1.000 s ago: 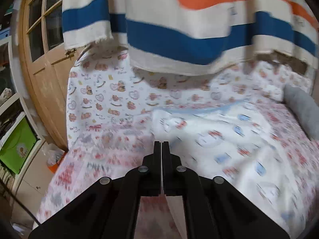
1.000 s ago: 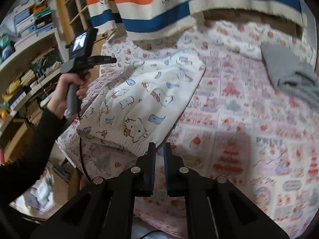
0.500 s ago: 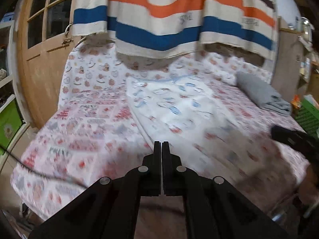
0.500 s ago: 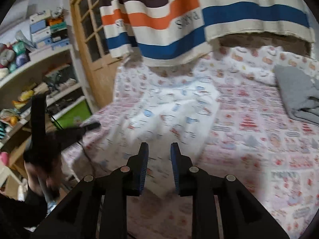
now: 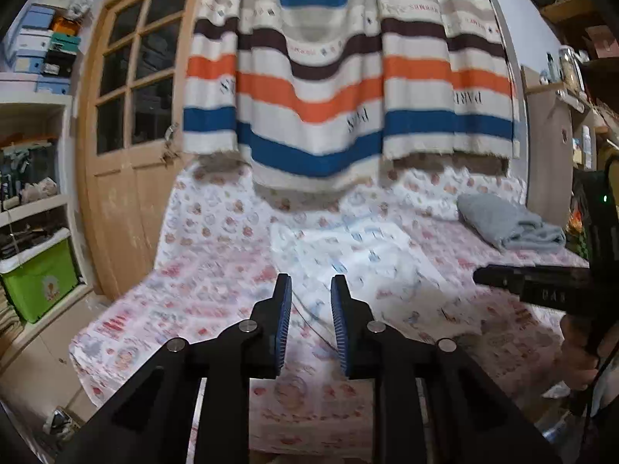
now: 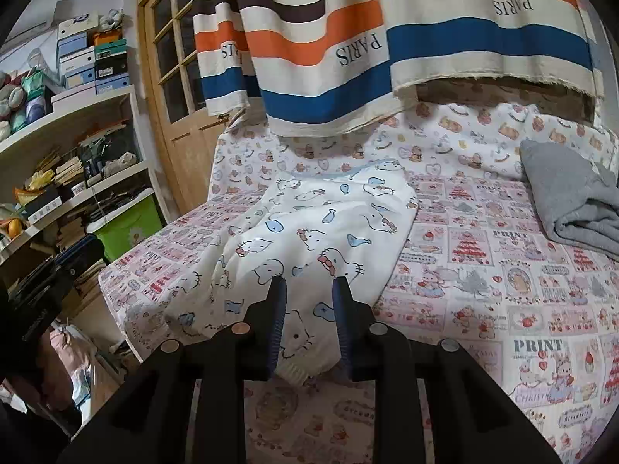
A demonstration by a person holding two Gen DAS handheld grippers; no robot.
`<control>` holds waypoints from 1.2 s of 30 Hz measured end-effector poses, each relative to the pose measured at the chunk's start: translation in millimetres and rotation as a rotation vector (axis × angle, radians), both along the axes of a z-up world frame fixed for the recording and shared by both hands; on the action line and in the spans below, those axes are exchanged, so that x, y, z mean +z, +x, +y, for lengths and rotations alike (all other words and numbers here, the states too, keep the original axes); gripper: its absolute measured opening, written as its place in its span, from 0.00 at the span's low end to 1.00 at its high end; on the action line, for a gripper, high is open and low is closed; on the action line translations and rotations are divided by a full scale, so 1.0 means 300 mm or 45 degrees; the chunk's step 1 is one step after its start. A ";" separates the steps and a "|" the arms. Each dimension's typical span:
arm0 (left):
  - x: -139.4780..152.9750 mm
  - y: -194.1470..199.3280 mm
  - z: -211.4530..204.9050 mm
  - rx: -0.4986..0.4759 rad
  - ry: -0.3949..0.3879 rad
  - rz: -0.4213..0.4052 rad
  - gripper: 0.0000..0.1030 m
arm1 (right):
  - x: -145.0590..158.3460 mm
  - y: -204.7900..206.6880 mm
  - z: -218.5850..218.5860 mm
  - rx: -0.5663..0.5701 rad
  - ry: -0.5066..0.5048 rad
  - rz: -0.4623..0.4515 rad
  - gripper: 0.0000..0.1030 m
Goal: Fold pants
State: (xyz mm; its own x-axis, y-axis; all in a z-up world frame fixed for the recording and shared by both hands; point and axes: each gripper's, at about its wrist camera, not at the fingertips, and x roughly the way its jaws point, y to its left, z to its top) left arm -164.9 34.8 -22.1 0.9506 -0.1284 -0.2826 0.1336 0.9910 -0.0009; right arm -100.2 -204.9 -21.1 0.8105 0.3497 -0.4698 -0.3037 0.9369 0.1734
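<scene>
Green plastic, a storage bin (image 6: 127, 228), sits low on the cluttered shelves (image 6: 73, 178) at the far left, beside the wooden door (image 6: 182, 116). Next comes the bed's cartoon-print sheet (image 6: 483, 270), with a striped PARIS curtain (image 6: 348, 38) hanging over its far side. White pants (image 6: 309, 239) printed with cat faces and blue fish lie folded on the sheet's left half, their ribbed cuff at the near edge. The left tongs (image 5: 308, 290) have just been opening; the jaws stand slightly apart with nothing between them, above the bed's near edge. The right tongs (image 6: 308, 286) hover over the cuff end, jaws slightly parted, not gripping it. A folded grey blanket (image 6: 572, 208) lies at the far right.
</scene>
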 end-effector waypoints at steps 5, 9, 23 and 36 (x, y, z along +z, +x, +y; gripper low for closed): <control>-0.082 0.027 -0.018 -0.094 -0.104 0.206 0.36 | -0.003 -0.019 -0.010 -0.027 -0.007 -0.036 0.25; -0.150 0.077 -0.012 -0.153 -0.255 0.363 0.37 | 0.004 -0.022 -0.004 -0.019 -0.050 -0.067 0.25; -0.210 0.168 -0.064 -0.176 -0.291 0.516 0.25 | 0.004 -0.024 0.059 0.033 -0.182 -0.122 0.25; -0.037 0.244 0.006 -0.247 -0.456 0.496 0.12 | -0.067 -0.065 0.215 0.271 -0.518 -0.164 0.62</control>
